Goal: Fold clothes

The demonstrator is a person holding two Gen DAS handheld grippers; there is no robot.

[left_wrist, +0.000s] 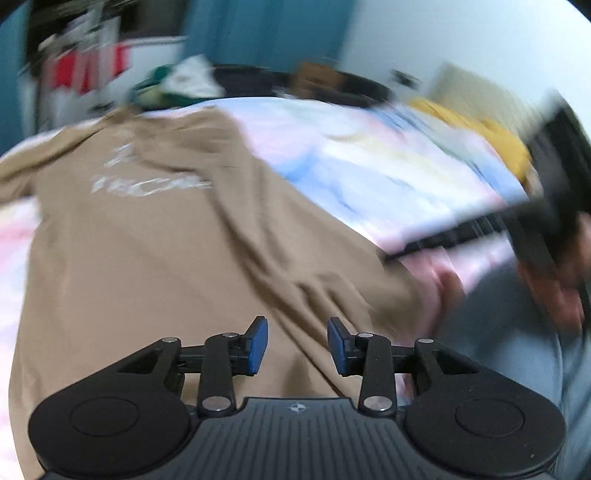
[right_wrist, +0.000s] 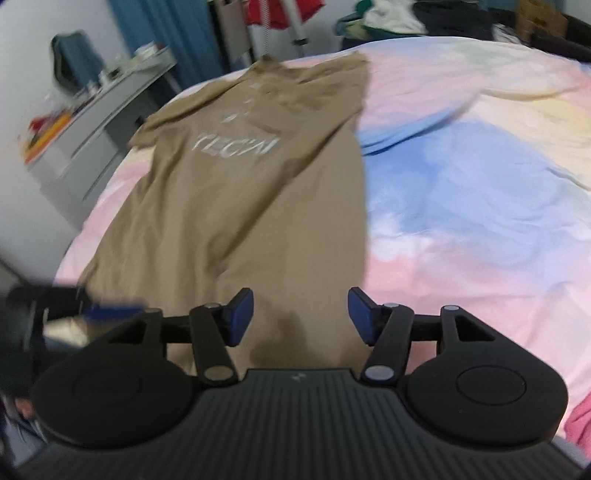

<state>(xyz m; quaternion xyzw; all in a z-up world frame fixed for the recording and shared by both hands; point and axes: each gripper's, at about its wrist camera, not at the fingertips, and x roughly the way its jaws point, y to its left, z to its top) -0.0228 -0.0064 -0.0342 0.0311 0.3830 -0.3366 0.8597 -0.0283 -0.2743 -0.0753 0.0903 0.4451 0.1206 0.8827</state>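
A tan T-shirt point(right_wrist: 255, 192) with white lettering lies spread on the pastel bed sheet point(right_wrist: 461, 206), collar at the far end. Its right side looks folded in along a straight edge. It also shows in the left wrist view point(left_wrist: 155, 251), with wrinkles running toward the near hem. My left gripper point(left_wrist: 297, 341) is open and empty just above the near hem. My right gripper point(right_wrist: 301, 314) is open and empty over the near hem, by the shirt's right edge. The other gripper shows blurred at the right of the left wrist view point(left_wrist: 517, 225) and at the left of the right wrist view point(right_wrist: 74, 306).
A pile of clothes point(right_wrist: 406, 18) sits beyond the bed's far end. A grey desk point(right_wrist: 110, 96) with small items stands to the left of the bed. A yellow garment point(left_wrist: 480, 133) lies at the far right of the bed. A pink cloth point(right_wrist: 580, 417) lies at the near right.
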